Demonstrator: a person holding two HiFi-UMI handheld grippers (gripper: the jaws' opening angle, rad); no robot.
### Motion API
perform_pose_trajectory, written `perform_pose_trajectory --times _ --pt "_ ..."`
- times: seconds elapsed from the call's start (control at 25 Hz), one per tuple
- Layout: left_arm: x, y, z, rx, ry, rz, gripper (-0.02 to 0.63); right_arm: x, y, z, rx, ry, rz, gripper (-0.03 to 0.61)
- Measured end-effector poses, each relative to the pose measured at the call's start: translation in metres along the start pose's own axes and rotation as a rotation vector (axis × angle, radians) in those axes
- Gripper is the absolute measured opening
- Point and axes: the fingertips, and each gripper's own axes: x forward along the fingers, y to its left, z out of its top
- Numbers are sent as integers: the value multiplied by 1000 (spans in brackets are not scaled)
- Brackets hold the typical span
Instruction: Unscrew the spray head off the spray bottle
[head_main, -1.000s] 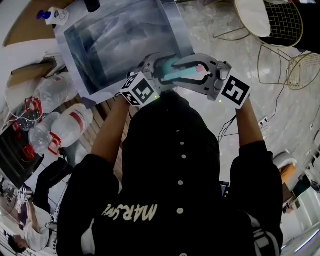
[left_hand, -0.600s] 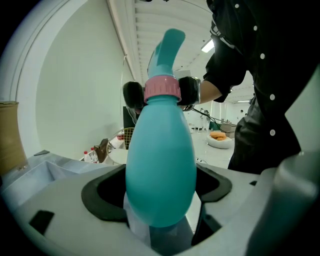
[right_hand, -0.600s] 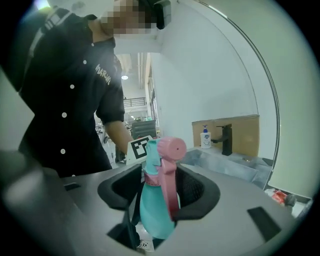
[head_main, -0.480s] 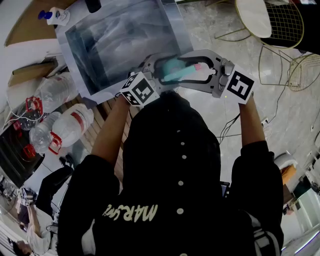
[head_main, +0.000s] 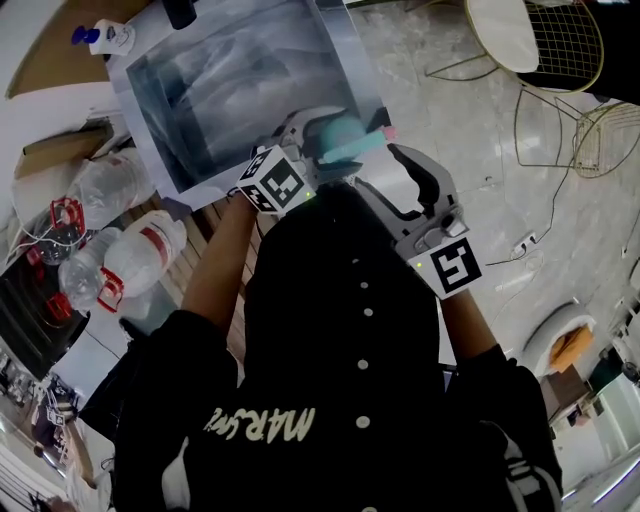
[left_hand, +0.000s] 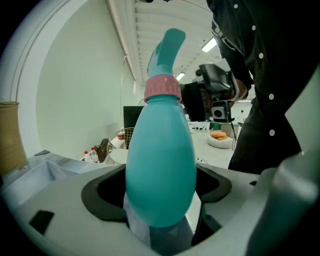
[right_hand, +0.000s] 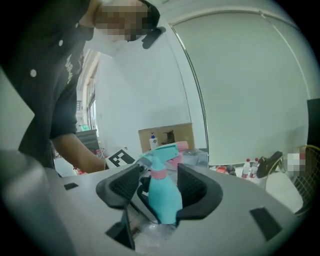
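Note:
A teal spray bottle with a pink collar and a teal spray head is clamped by its body in my left gripper, which is shut on it. In the head view the left gripper holds the bottle in front of the person's chest. My right gripper is drawn back to the right of the bottle with its jaws open and touching nothing. In the right gripper view the bottle shows beyond the open right gripper, apart from both pads.
A table under a grey crinkled sheet lies ahead. Several clear plastic bottles are piled at the left, with a white pump bottle at the far corner. Wire chairs stand at the right. A cardboard box stands behind.
The right gripper has let go of the spray head, opened, and swung back down to the right toward the person. The left gripper still holds the bottle in place.

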Motion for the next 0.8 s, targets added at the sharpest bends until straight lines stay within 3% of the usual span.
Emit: perform_pose_trajectory --times 0.24,0.8 --pt "1 0 -1 -1 7 10 402 26 22 -19 35 129 -62 292" --pt "1 0 2 2 15 10 402 44 20 -18 -9 165 -51 313"
